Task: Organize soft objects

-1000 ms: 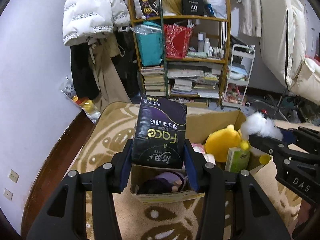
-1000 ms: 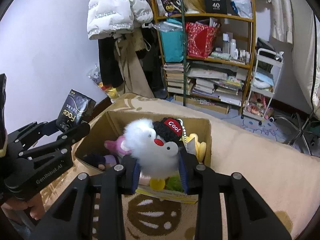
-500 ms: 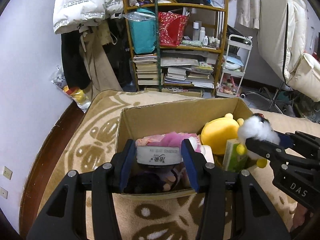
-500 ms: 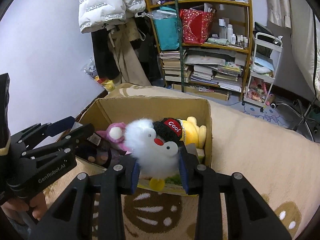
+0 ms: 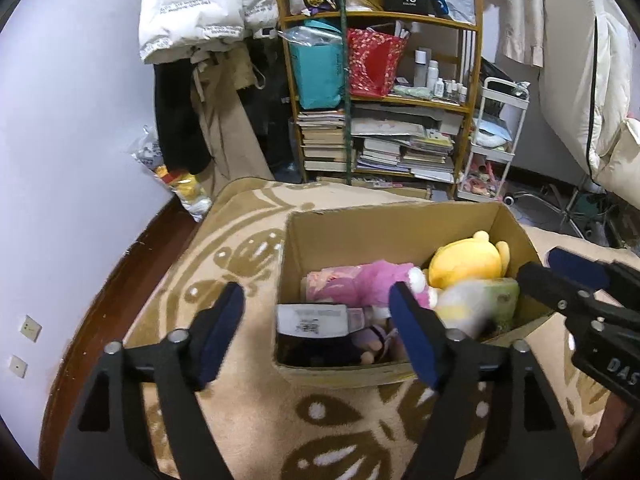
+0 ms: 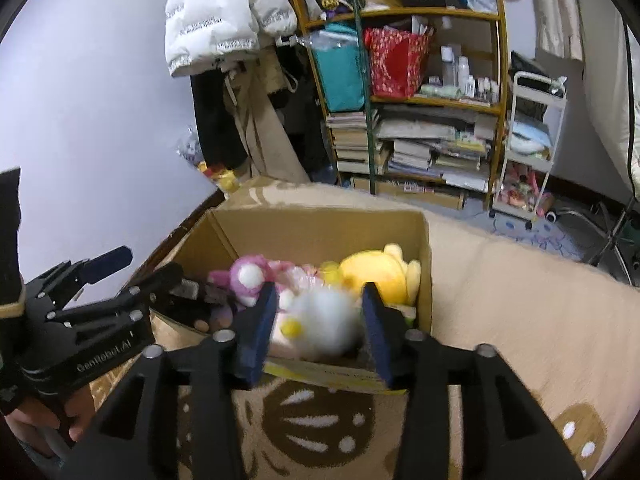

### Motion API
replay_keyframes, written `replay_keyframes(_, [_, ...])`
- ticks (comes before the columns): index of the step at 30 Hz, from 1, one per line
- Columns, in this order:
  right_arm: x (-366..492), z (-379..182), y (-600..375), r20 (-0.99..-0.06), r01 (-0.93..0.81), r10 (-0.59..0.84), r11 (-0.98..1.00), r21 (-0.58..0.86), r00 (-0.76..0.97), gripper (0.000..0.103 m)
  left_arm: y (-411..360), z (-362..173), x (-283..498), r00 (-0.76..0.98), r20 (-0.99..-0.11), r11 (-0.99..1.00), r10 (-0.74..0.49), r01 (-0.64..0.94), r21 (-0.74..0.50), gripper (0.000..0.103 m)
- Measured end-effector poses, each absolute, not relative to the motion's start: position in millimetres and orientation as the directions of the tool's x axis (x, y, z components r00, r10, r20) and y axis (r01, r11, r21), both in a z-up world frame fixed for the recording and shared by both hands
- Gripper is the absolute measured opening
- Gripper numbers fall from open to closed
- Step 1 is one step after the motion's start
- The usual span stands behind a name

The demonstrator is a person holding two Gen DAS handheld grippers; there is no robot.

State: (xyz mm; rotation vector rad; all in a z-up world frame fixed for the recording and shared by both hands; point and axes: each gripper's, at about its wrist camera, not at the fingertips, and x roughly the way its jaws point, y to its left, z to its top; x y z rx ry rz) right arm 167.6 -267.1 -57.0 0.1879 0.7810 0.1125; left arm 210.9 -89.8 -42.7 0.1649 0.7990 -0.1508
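Observation:
An open cardboard box (image 5: 392, 210) (image 6: 320, 220) sits on a beige patterned blanket. In it lie a yellow plush (image 5: 468, 260) (image 6: 372, 272), a pink plush (image 5: 372, 284) (image 6: 248, 276) and a dark tissue pack (image 5: 312, 320), which rests free at the near left. My left gripper (image 5: 318, 332) (image 6: 144, 266) hovers over that pack, jaws opening, nothing between them. My right gripper (image 6: 318, 328) (image 5: 540, 268) is at the box's near right corner, jaws opening. A blurred white fluffy toy (image 6: 320, 320) (image 5: 464, 304) lies between them, loose from the pads, dropping into the box.
A wooden shelf (image 5: 380, 96) with books, bags and bottles stands behind the box. Beside it are a white trolley (image 5: 492, 140) and hanging coats (image 5: 200, 32). A dark wooden edge (image 5: 120, 276) borders the blanket on the left, by the wall. A hand (image 6: 68, 420) holds the left gripper.
The left gripper lowered the tissue pack into the box and let go of it. The right gripper spread its jaws and the white toy slipped down into the box.

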Motion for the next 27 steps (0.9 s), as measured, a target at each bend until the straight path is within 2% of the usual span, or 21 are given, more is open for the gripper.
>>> replay_keyframes(1, [167,-54,-266,-0.684,-0.028,0.164,0.978,0.205,0.711,0.060,-89,-40,210,0.694,-0.717,0.977,-0.067,0.192,0.094,0.079])
replay_keyframes(3, [166,-47,-266,-0.678,-0.025,0.154,0.980,0.196,0.718,0.060,-87,-32,207,0.702,-0.710,0.978,-0.064,0.186,0.095,0.082])
replay_keyframes(5, [163,-39,-266,-0.673,-0.025,0.153,0.980,0.196,0.724,0.061,-84,-24,203,0.710,-0.702,0.979,-0.060,0.178,0.096,0.090])
replay_keyframes(7, [159,-31,-267,-0.662,-0.025,0.156,0.979,0.203,0.733,0.078,-79,-14,195,0.727,-0.680,0.979,-0.089,0.188,0.073,0.092])
replay_keyframes(10, [149,-17,-269,-0.635,-0.020,0.156,0.976,0.216,0.756,0.090,-74,1,184,0.755,-0.651,0.983,-0.085,0.171,0.069,0.102])
replay_keyframes(11, [146,-13,-270,-0.629,-0.017,0.156,0.975,0.221,0.762,0.092,-72,7,180,0.765,-0.638,0.983,-0.082,0.167,0.075,0.102])
replay_keyframes(12, [144,-10,-271,-0.625,-0.015,0.157,0.974,0.226,0.765,0.100,-71,12,177,0.775,-0.627,0.983,-0.076,0.163,0.082,0.102])
replay_keyframes(13, [140,-7,-273,-0.617,-0.013,0.158,0.972,0.233,0.771,0.103,-70,18,174,0.780,-0.622,0.983,-0.073,0.162,0.088,0.103])
replay_keyframes(27, [71,50,-275,-0.543,-0.054,0.140,0.984,0.171,0.828,0.103,-59,76,107,0.837,-0.546,0.984,-0.036,0.126,0.128,0.103])
